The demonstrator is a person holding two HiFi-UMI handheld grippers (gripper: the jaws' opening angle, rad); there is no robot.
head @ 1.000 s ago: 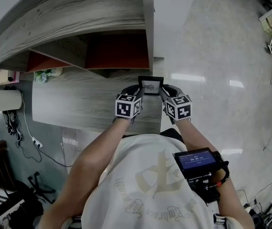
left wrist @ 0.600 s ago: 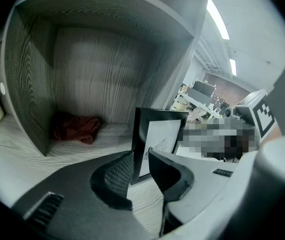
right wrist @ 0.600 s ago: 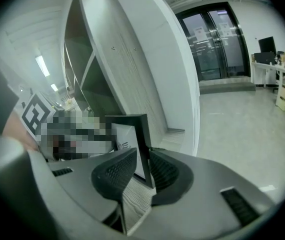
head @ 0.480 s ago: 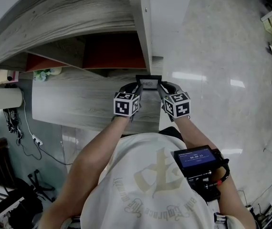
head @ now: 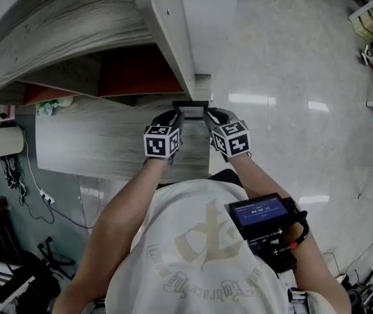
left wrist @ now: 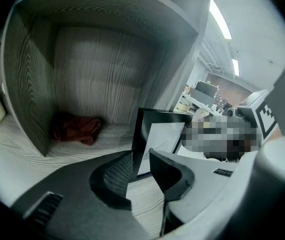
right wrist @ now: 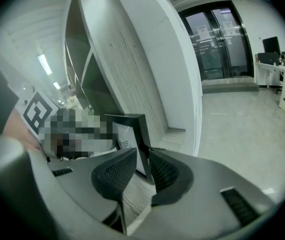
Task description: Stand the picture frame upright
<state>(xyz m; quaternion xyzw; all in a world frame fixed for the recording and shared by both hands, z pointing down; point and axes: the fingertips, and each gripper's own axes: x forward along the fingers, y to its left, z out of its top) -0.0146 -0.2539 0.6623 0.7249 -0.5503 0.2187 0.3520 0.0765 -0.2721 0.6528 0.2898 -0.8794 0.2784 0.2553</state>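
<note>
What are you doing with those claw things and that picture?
A person has a picture frame standing about upright on a wooden desk. The right gripper grips one side edge. The left gripper is opening its jaws, with the other edge between them.

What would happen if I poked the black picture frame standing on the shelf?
Probably stiff: the black rectangular picture frame shows straight edges in the right tool. Likely tippy: it stands thin and upright on the grey wood-grain shelf, so a poke might knock it flat.
</note>
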